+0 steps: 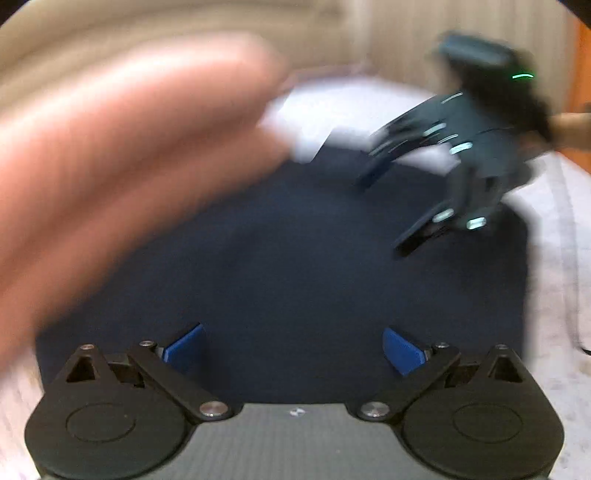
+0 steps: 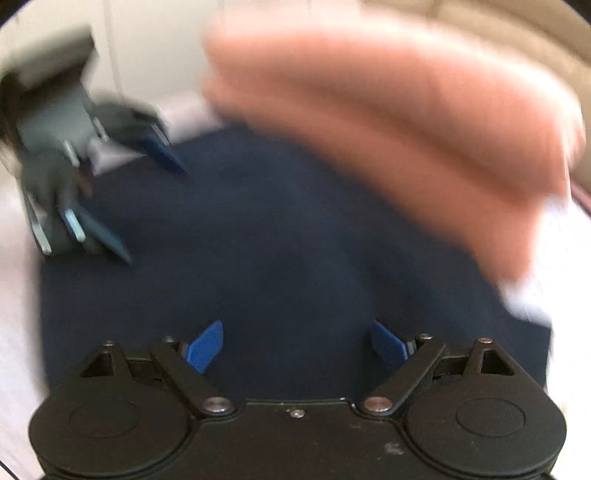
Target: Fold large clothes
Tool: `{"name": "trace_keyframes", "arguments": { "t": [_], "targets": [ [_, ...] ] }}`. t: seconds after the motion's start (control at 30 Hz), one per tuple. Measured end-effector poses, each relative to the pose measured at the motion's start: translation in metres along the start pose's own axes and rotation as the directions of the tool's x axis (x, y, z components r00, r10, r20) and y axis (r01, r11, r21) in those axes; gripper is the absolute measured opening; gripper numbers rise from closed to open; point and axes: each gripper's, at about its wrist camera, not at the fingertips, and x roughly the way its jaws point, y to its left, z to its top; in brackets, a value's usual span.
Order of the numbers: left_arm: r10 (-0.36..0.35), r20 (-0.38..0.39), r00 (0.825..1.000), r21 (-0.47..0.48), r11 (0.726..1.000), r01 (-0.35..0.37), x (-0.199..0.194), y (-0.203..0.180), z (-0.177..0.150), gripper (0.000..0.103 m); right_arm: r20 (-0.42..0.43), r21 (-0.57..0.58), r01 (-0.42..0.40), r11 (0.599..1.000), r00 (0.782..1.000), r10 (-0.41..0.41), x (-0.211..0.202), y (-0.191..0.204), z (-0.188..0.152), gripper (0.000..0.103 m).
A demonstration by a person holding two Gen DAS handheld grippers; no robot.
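Views: two wrist cameras, each looking along its own gripper; both pictures are smeared by motion blur.
Garment: a dark navy garment (image 1: 295, 258) lies spread flat on a pale surface (image 1: 554, 258), filling the middle of both views (image 2: 277, 240).
Left gripper: the left gripper (image 1: 293, 349) sits over the near edge of the navy cloth, its blue fingertips (image 1: 184, 347) spread wide with nothing between them; from the right wrist it shows at upper left (image 2: 147, 206), fingers likewise apart, over the cloth's far corner.
Right gripper: the right gripper (image 2: 297, 345) sits over the near edge of the cloth, its blue fingertips (image 2: 205, 345) spread wide and empty; from the left wrist it shows at upper right (image 1: 384, 210), fingers apart above the cloth.
Contact: whether any fingertip touches the cloth cannot be told.
Pink cloth: a blurred salmon-pink cloth (image 1: 110, 166) fills one upper side of each view (image 2: 388, 122), just beside the navy garment.
Background: a beige ribbed form (image 1: 147, 29) lies behind.
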Motion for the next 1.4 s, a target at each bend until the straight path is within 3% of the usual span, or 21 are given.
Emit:
{"name": "trace_keyframes", "arguments": {
  "t": [0.07,0.13,0.2,0.3,0.37,0.47,0.53,0.57,0.6,0.67,0.7,0.73,0.77,0.87,0.97,1.03,1.17,1.2,1.27,1.33,1.4],
  "targets": [
    [-0.037,0.101,0.994,-0.046,0.998,0.042,-0.014,0.015,-0.027,0.103,0.097,0.083,-0.031,0.996,0.995,0.023,-0.017,-0.021,-0.036,0.103],
    [-0.049,0.138,0.989,-0.112,0.992,0.065,-0.032,0.032,-0.051,0.103,0.125,0.198,-0.059,0.978,0.992,0.034,-0.033,-0.042,-0.068,0.103],
    [-0.011,0.119,0.993,-0.124,0.992,0.026,-0.043,0.037,-0.068,0.103,0.124,0.179,-0.008,0.984,0.992,-0.014,-0.047,-0.044,-0.093,0.103],
    [0.077,0.073,0.994,-0.137,0.988,-0.067,-0.06,0.046,-0.098,0.103,0.096,0.188,0.034,0.982,0.994,-0.053,-0.053,-0.052,-0.103,0.103],
    [0.055,0.074,0.996,-0.311,0.95,-0.03,-0.073,0.069,-0.116,0.103,0.078,0.196,0.024,0.98,0.996,-0.04,-0.053,-0.057,-0.101,0.103],
    [0.065,0.085,0.994,-0.388,0.921,-0.027,-0.091,0.07,-0.13,0.103,0.022,0.216,0.042,0.976,0.999,-0.048,-0.056,-0.057,-0.088,0.103],
    [0.048,0.097,0.994,-0.494,0.869,0.006,-0.098,0.072,-0.134,0.103,-0.004,0.223,0.072,0.972,0.997,-0.073,-0.061,-0.05,-0.078,0.103],
    [0.016,0.132,0.991,-0.571,0.819,0.063,-0.103,0.079,-0.137,0.103,0.009,0.222,0.082,0.972,0.996,-0.086,-0.06,-0.047,-0.067,0.102],
    [-0.019,0.176,0.984,-0.641,0.756,0.129,-0.105,0.09,-0.139,0.103,0.047,0.231,0.063,0.971,0.996,-0.076,-0.065,-0.041,-0.062,0.102],
    [-0.091,0.28,0.956,-0.755,0.594,0.278,-0.101,0.106,-0.151,0.103,0.133,0.269,-0.006,0.963,0.991,-0.031,-0.075,-0.029,-0.052,0.102],
    [-0.112,0.321,0.94,-0.782,0.528,0.33,-0.099,0.111,-0.157,0.103,0.161,0.274,-0.015,0.962,0.986,-0.031,-0.078,-0.021,-0.047,0.102],
    [-0.123,0.346,0.93,-0.794,0.491,0.36,-0.097,0.112,-0.16,0.103,0.189,0.27,-0.011,0.963,0.981,-0.042,-0.083,-0.012,-0.044,0.102],
    [-0.132,0.356,0.925,-0.797,0.474,0.374,-0.097,0.111,-0.158,0.103,0.223,0.257,-0.007,0.966,0.973,-0.052,-0.086,0.0,-0.039,0.102],
    [-0.181,0.327,0.927,-0.792,0.482,0.374,-0.099,0.098,-0.154,0.102,0.293,0.261,-0.022,0.965,0.954,-0.058,-0.085,0.03,-0.02,0.102],
    [-0.241,0.3,0.923,-0.79,0.48,0.383,-0.099,0.081,-0.153,0.103,0.307,0.245,-0.048,0.968,0.951,-0.031,-0.075,0.051,-0.002,0.102],
    [-0.228,0.294,0.928,-0.79,0.489,0.37,-0.099,0.074,-0.158,0.103,0.307,0.228,-0.092,0.969,0.951,0.018,-0.066,0.057,0.006,0.102],
    [-0.204,0.379,0.903,-0.817,0.383,0.43,-0.075,0.092,-0.15,0.103,0.313,0.236,-0.156,0.959,0.947,0.077,-0.061,0.063,0.012,0.102],
    [-0.196,0.394,0.898,-0.82,0.366,0.44,-0.07,0.096,-0.148,0.103,0.312,0.238,-0.159,0.958,0.947,0.079,-0.06,0.064,0.011,0.102],
    [-0.19,0.4,0.896,-0.819,0.364,0.443,-0.061,0.099,-0.138,0.101,0.296,0.248,-0.167,0.954,0.951,0.09,-0.06,0.065,0.009,0.102],
    [-0.218,0.396,0.892,-0.822,0.349,0.45,-0.052,0.096,-0.128,0.077,0.274,0.266,-0.174,0.948,0.956,0.099,-0.062,0.066,0.004,0.102],
    [-0.22,0.399,0.89,-0.855,0.262,0.448,-0.045,0.09,-0.131,0.07,0.256,0.293,-0.182,0.938,0.961,0.107,-0.062,0.068,0.0,0.102]
  ]
}}
